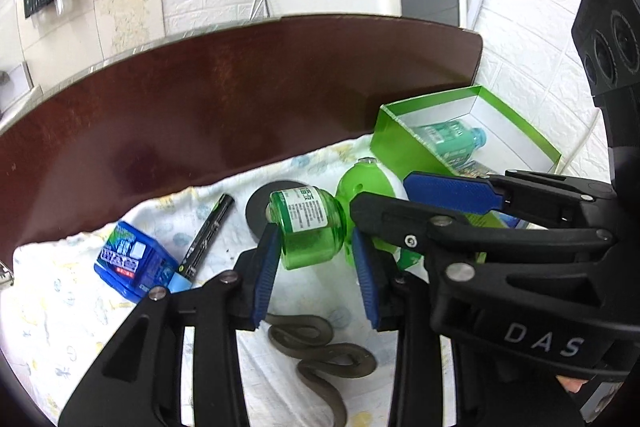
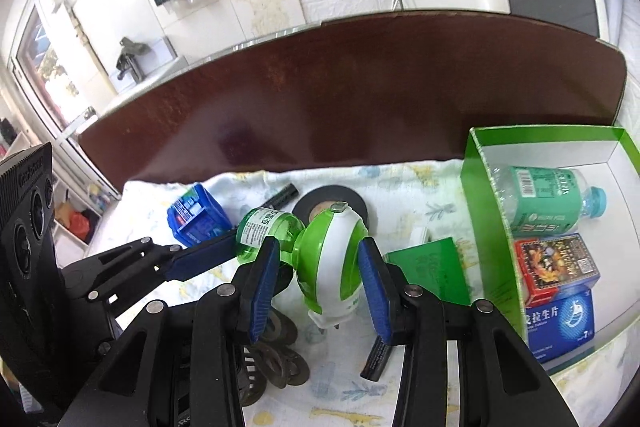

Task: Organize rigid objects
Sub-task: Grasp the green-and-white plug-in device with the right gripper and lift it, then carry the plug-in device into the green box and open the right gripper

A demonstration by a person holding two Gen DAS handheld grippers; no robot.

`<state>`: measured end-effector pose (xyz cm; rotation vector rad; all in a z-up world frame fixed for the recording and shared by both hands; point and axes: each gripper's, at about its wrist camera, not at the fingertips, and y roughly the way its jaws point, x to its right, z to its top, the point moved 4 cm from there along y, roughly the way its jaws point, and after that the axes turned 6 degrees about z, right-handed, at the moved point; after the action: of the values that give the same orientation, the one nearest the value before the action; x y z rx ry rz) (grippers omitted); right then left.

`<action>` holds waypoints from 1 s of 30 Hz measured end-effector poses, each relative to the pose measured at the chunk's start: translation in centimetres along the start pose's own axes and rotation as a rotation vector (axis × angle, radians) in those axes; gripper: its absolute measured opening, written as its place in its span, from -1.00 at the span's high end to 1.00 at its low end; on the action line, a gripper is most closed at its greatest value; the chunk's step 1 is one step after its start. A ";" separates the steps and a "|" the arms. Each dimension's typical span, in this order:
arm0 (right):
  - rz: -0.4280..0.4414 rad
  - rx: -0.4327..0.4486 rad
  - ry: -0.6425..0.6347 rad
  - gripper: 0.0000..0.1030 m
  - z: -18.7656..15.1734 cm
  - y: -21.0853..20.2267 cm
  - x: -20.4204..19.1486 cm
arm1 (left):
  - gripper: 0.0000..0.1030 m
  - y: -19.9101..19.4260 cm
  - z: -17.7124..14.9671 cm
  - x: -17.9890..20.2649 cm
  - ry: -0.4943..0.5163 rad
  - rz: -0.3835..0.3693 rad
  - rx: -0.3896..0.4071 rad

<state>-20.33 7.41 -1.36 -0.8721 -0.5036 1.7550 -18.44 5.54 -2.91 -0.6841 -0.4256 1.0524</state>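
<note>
Green translucent plastic bottle with a white printed label (image 1: 310, 227) and its white-and-green rounded plastic head (image 2: 334, 259) form one rigid piece, long axis left-right, clear of the patterned cloth on the desk (image 2: 400, 387). Left tongs (image 1: 316, 279) pinch the bottle end, right tongs (image 2: 318, 283) the head, both partly closed. Open green cardboard box (image 2: 476, 187) lies right, nearer the right tongs.

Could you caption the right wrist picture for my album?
Two handheld grippers hold a green-and-white device near a green box.
</note>
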 end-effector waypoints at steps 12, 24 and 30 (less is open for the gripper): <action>-0.032 0.151 0.068 0.15 1.0 -7.2 5.5 | 0.33 -0.7 4.3 8.3 0.123 -0.036 0.056; -0.086 0.222 0.223 0.15 0.0 -11.7 15.6 | 0.33 2.6 6.9 18.2 0.249 -0.108 0.013; -0.098 0.234 0.282 0.15 -0.6 -12.3 19.7 | 0.33 5.0 7.2 21.4 0.284 -0.122 -0.032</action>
<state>-15.50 30.00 0.63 -0.8931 -0.1488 1.5337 -16.61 28.53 -1.16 -0.8127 -0.2344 0.8199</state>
